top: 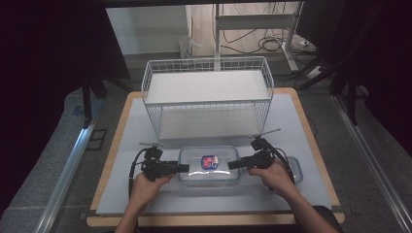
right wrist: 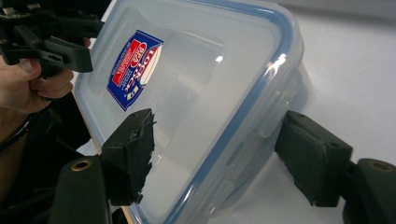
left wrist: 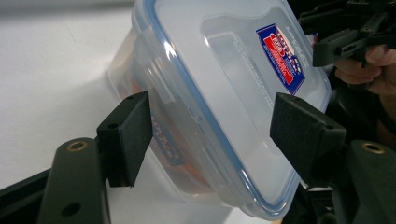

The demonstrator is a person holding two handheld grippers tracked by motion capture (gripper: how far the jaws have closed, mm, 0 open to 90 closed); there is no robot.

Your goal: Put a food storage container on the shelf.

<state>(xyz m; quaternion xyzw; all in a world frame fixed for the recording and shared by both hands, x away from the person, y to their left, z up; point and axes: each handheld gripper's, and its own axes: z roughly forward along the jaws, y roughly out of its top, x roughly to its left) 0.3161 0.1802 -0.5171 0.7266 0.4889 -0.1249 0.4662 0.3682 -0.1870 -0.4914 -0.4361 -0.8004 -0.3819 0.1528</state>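
The left gripper point(left wrist: 212, 135) and the right gripper point(right wrist: 219, 149) each have their black jaws open around one short end of the clear plastic box point(top: 209, 165), and the pads do not seem to press on it, so nothing is held yet. The box sits flat on the white table point(top: 291, 126), lid and sticker point(top: 210, 161) facing up, just in front of the wire rack point(top: 208, 94), its long side running left to right between the two hands. If only one gripper squeezes, or one lifts first, the smooth box could tip, slip out and bump down.
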